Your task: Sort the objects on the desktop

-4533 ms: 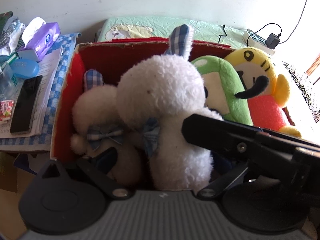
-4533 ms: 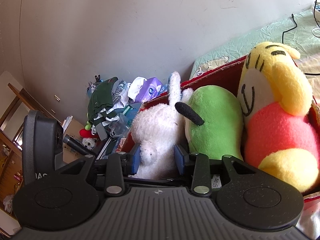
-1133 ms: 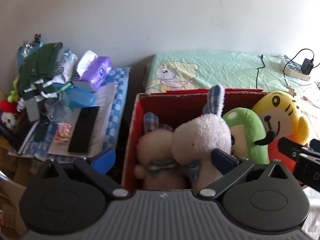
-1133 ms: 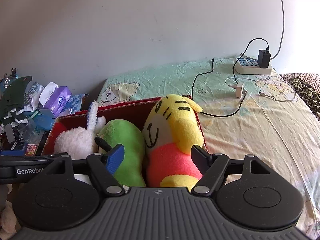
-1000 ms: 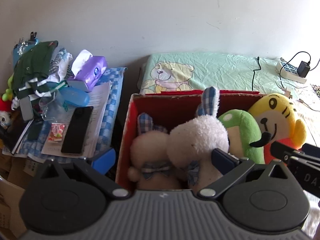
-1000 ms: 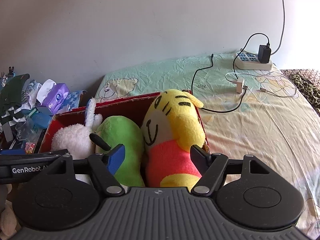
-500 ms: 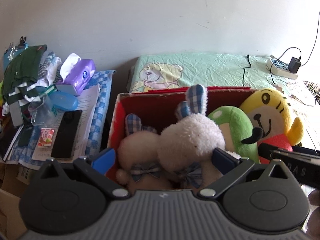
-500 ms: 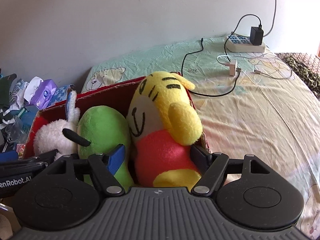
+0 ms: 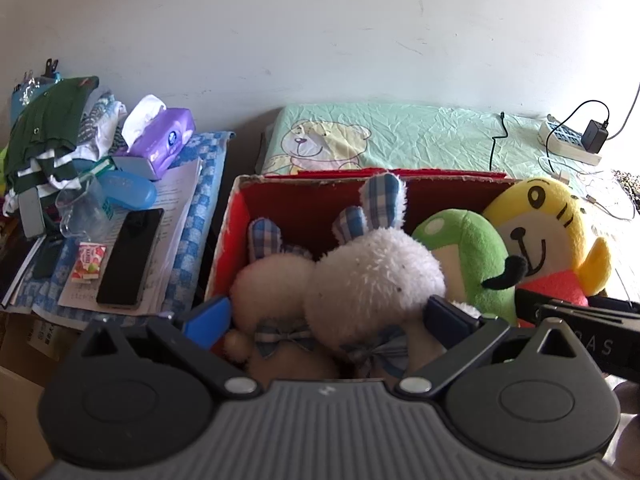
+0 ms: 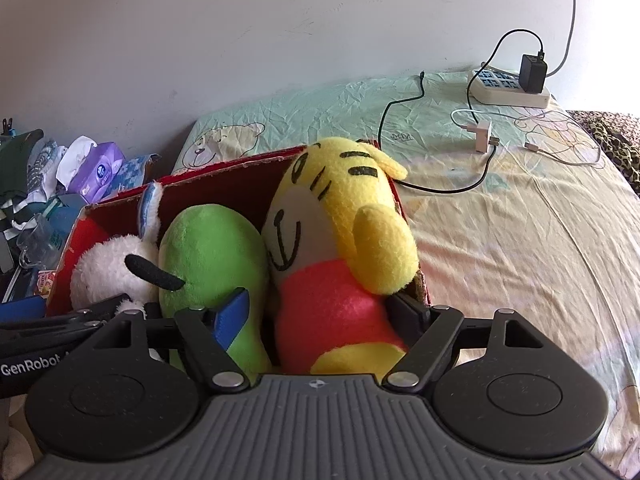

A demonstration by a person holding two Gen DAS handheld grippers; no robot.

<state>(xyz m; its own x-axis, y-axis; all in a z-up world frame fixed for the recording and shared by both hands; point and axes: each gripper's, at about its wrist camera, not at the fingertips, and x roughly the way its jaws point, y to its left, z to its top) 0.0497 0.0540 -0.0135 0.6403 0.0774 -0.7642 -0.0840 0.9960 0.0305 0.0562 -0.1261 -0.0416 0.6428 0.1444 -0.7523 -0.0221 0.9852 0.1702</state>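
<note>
Left wrist view: my left tongs [image 9: 328, 316] gape wide around two white rabbits [image 9: 376, 280] in the red box [image 9: 288, 200]. My right tongs [image 10: 320, 316] stand wide, straddling the yellow tiger [image 10: 340, 240].

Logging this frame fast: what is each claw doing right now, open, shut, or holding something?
Left claw: open, straddling the two white bunny plushes, gripping nothing.
Right claw: open, either side of the yellow tiger plush, not clamped.
</note>
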